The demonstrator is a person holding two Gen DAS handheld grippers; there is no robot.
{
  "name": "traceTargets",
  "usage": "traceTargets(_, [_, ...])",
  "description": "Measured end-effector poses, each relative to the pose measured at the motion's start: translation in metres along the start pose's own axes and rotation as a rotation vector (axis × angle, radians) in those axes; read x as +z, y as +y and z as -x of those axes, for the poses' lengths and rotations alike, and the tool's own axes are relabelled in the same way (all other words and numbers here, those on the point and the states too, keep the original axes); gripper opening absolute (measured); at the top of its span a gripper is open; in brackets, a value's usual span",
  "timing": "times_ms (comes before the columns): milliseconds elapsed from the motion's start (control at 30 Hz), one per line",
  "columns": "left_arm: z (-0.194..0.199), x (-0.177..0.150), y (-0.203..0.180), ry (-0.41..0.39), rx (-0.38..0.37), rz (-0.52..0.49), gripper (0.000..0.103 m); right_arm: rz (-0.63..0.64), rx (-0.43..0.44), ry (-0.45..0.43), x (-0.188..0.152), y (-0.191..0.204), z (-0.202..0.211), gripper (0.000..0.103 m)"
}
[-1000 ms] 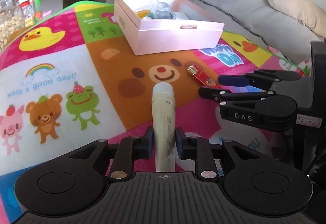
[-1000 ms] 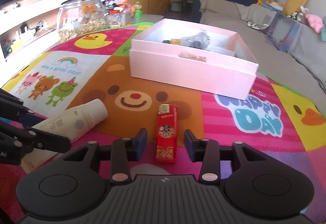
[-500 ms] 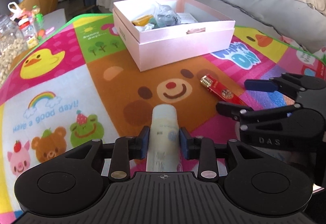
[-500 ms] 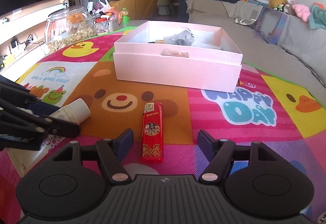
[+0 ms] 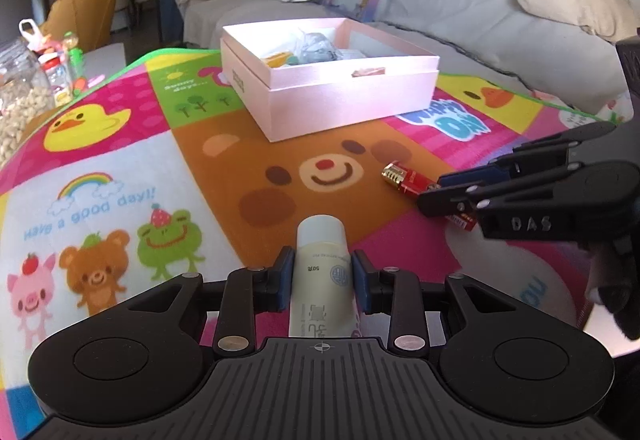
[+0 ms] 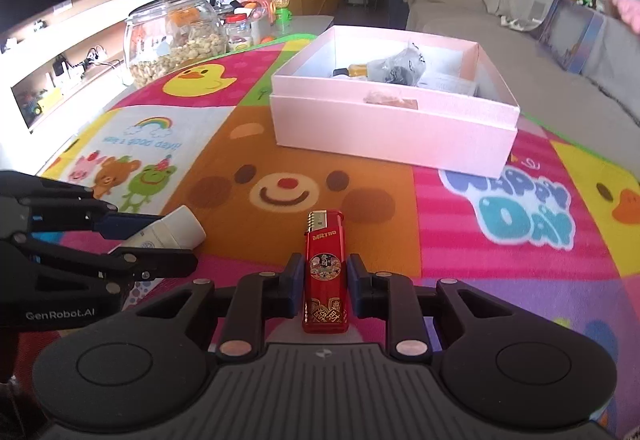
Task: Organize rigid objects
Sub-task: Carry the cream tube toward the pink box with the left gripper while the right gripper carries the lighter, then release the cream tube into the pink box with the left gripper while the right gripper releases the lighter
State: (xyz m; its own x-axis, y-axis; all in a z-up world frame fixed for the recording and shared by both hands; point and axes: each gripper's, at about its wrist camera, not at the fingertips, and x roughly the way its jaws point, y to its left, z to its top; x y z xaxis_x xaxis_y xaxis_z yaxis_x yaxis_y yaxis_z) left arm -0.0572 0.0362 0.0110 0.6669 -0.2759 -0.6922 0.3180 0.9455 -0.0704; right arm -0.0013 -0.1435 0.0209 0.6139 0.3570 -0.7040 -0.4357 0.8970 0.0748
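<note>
My left gripper (image 5: 322,274) is shut on a cream tube (image 5: 322,280) with a white cap, held just above the colourful mat. My right gripper (image 6: 324,278) is shut on a red lighter (image 6: 325,272), which points toward the pink box (image 6: 394,132). The box stands open at the mat's far middle with several small items inside. In the left wrist view the right gripper (image 5: 448,192) shows at the right with the lighter (image 5: 408,182) in it, and the box (image 5: 344,100) is straight ahead. In the right wrist view the left gripper (image 6: 168,244) and tube (image 6: 172,232) show at the left.
A glass jar of nuts (image 6: 172,40) and small bottles (image 6: 244,28) stand at the mat's far left edge. A grey sofa (image 5: 480,24) with pillows and toys runs behind and to the right of the box. The mat (image 6: 500,208) covers the table.
My right gripper has closed from wide open onto the red lighter. My left gripper has lifted and tilted up with the tube, so the box sits lower and nearer in view.
</note>
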Motion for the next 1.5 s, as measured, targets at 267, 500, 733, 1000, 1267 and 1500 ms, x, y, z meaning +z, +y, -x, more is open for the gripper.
traceTargets(267, [0.042,0.023,-0.007,-0.110,-0.098,0.012,0.034,-0.058,0.026,-0.138,0.019,-0.014,0.070,0.022])
traceTargets(500, [0.094,0.131,-0.004,-0.412,-0.142,-0.019,0.034,-0.044,-0.051,-0.419,0.078,-0.025,0.127,0.022])
traceTargets(733, [0.041,0.225,0.015,-0.501,-0.177,0.042,0.034,-0.100,-0.082,-0.505,0.138,-0.054,0.107,0.022])
traceTargets(1000, [-0.069,0.262,0.045,-0.264,-0.227,0.199,0.032,-0.151,-0.160,-0.450,0.180,-0.089,0.047,0.033])
traceTargets(1267, [-0.094,0.208,0.063,-0.183,-0.151,0.220,0.032,-0.171,-0.191,-0.332,0.135,-0.094,0.012,0.052])
traceTargets(1500, [-0.044,0.119,0.053,-0.132,0.102,0.027,0.033,-0.055,-0.190,-0.213,0.072,-0.056,-0.001,0.067])
